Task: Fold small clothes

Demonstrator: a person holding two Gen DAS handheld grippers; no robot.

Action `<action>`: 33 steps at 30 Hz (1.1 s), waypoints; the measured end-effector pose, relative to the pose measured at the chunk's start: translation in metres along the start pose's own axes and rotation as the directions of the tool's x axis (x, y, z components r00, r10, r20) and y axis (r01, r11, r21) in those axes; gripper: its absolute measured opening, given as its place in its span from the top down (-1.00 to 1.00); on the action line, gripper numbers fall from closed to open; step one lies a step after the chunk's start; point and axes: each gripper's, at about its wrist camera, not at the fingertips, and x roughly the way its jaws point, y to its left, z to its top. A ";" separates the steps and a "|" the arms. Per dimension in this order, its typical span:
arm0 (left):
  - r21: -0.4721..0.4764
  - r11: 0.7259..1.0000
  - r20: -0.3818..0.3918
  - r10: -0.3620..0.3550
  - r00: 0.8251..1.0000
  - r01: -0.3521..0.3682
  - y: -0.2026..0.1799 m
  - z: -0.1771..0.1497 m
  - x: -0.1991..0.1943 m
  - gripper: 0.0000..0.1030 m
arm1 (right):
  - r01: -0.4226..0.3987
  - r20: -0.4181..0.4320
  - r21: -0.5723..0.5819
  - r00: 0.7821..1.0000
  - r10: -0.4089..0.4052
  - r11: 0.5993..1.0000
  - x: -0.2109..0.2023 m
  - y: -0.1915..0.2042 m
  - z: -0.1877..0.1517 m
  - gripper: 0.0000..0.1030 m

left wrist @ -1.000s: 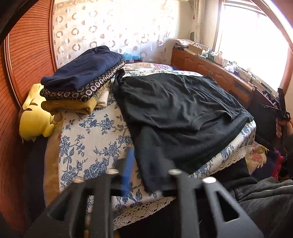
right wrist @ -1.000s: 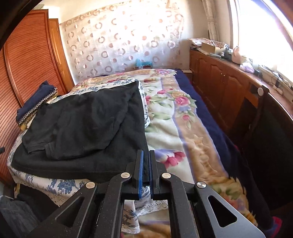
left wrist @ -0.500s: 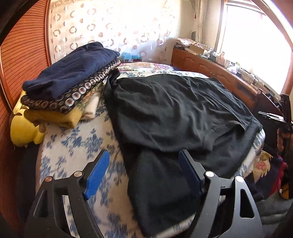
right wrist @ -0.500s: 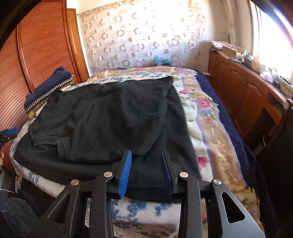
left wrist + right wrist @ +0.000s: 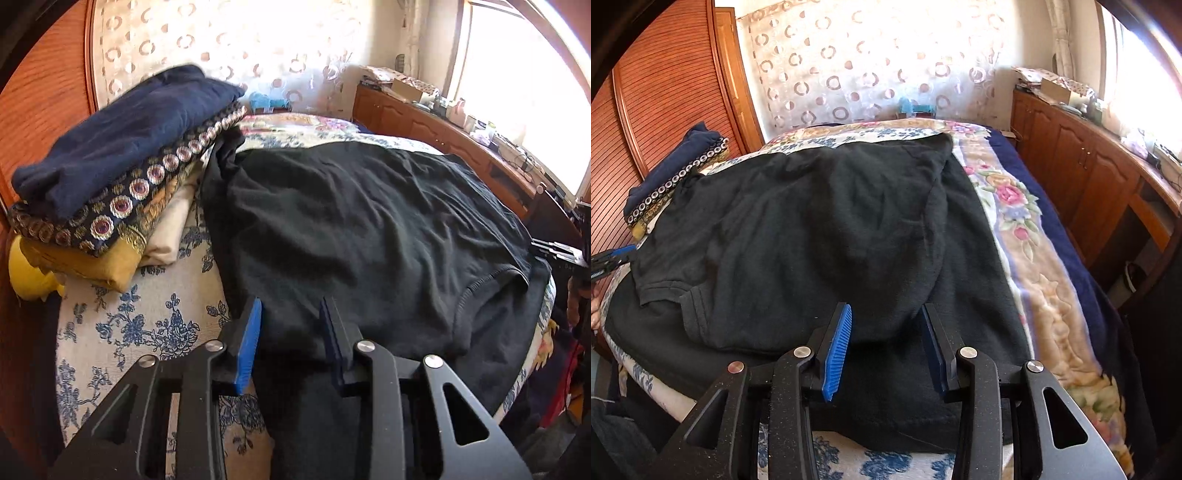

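Note:
A black shirt [image 5: 369,229] lies spread on the bed, partly folded over itself; it also shows in the right wrist view [image 5: 820,236]. My left gripper [image 5: 291,314] is open, its blue pads astride the shirt's near left edge, low over the cloth. My right gripper [image 5: 886,321] is open over the shirt's near right part, above the folded layer's edge. The left gripper's tip [image 5: 613,256] shows at the left edge of the right wrist view. Whether either gripper touches the cloth I cannot tell.
A stack of folded clothes [image 5: 122,177] sits at the bed's left, beside the shirt, over a yellow plush [image 5: 29,273]. A wooden wardrobe [image 5: 665,110] stands left. A wooden cabinet [image 5: 1089,173] with clutter runs along the right under the window. The bed [image 5: 1034,258] has floral covers.
Both grippers went from shut to open and moved forward over the shirt. The left gripper's jaws have narrowed since half a second ago; the right's have widened.

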 end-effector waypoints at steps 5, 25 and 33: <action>-0.008 0.999 -0.027 0.033 0.999 -0.033 0.004 -0.004 0.009 0.34 | 0.008 -0.011 -0.024 1.000 -0.009 1.000 0.010 0.005 -0.001 0.23; 0.068 0.997 0.123 0.011 0.992 -0.020 -0.026 0.005 -0.039 0.85 | -0.005 0.065 -0.063 0.998 0.009 0.998 -0.004 0.003 0.003 0.91; 0.081 0.996 0.171 -0.045 0.984 0.031 -0.043 0.005 -0.069 0.85 | 0.003 0.175 -0.038 0.985 0.004 0.999 -0.035 -0.002 0.006 0.92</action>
